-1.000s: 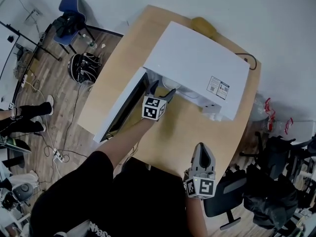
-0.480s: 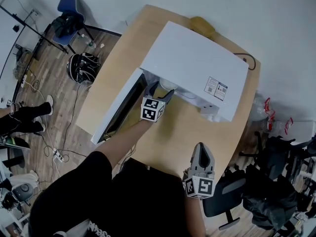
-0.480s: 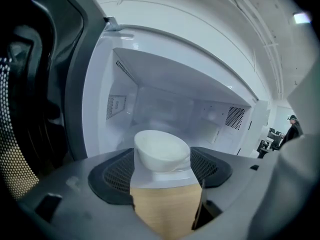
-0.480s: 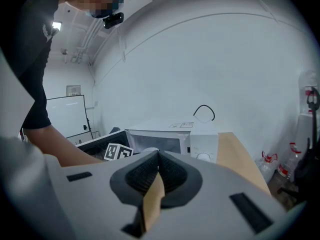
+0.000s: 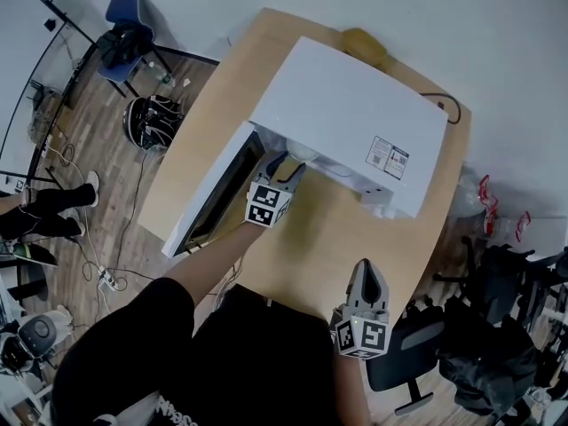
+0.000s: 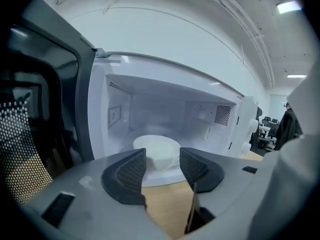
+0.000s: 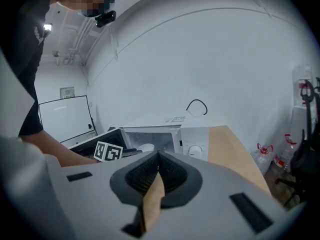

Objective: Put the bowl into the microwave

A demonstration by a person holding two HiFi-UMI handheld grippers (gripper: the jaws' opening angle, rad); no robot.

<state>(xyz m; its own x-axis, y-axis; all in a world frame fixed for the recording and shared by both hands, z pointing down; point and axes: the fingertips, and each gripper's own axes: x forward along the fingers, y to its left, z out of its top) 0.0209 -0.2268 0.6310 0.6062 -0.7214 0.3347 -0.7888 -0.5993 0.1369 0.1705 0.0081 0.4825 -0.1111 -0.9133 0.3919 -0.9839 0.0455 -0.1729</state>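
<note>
Right tool (image 5: pixel 366 272): held over near desk (image 5: pixel 311 247) edge, jaws shut, empty, well apart from the work.
Left tool (image 5: pixel 286 163): stood at microwave (image 5: pixel 355 114) mouth, the nearer one; jaws apart, just closing, nothing between.
Bowl (image 6: pixel 157 151): sat straight ahead, inside cavity, beyond the tips.

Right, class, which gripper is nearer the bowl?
Left. The left gripper is at the microwave's mouth, just before the bowl, its jaws just closing partway, nothing between them; the right gripper hangs back near the table's edge.

One bowl (image 6: pixel 157 151), one microwave (image 5: pixel 355 122)
</note>
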